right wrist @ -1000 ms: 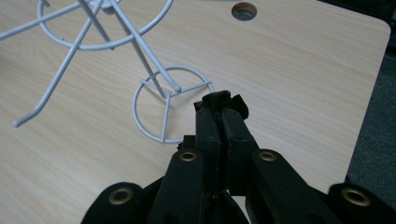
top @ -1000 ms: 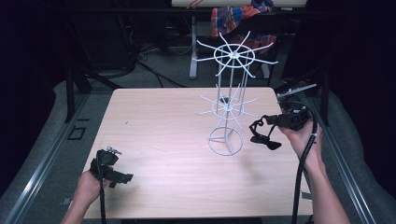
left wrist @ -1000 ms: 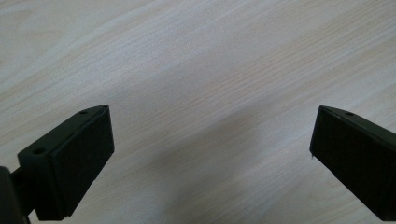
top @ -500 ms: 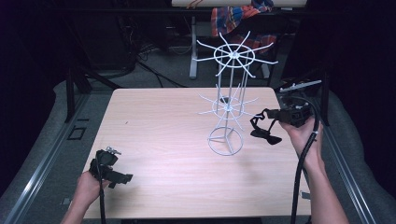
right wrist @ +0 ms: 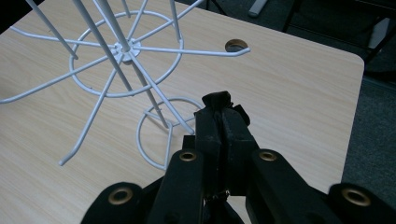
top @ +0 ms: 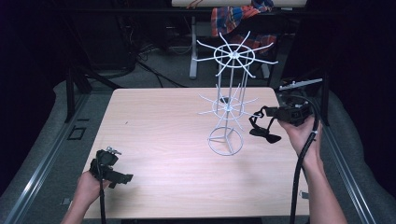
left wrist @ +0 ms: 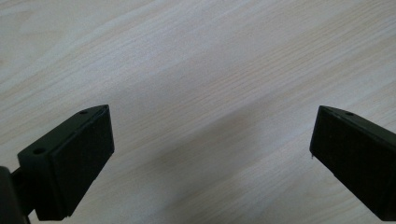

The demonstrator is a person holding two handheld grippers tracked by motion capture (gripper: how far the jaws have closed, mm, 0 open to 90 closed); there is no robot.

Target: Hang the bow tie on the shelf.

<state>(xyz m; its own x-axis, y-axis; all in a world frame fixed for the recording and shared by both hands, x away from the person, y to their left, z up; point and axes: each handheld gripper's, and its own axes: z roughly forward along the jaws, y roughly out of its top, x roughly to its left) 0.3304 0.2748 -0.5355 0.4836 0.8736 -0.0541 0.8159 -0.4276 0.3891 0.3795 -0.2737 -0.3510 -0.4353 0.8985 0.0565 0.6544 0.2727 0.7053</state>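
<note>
A black bow tie (top: 264, 131) is held clamped in the closed right gripper (top: 267, 112), just beside a lower arm of the white wire rack (top: 229, 105) on the table (top: 154, 126). The left gripper (top: 122, 178) is rested wide open and empty at the near left. If hanging is intended, the strap loop should be kept spread and passed over the upturned arm tip.

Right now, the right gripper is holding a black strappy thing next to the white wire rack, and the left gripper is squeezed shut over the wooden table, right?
Not quite: the left gripper is open, its jaws wide apart over the light wooden table, as the left gripper view shows. The right gripper does hold the black strappy thing beside the white wire rack.
</note>
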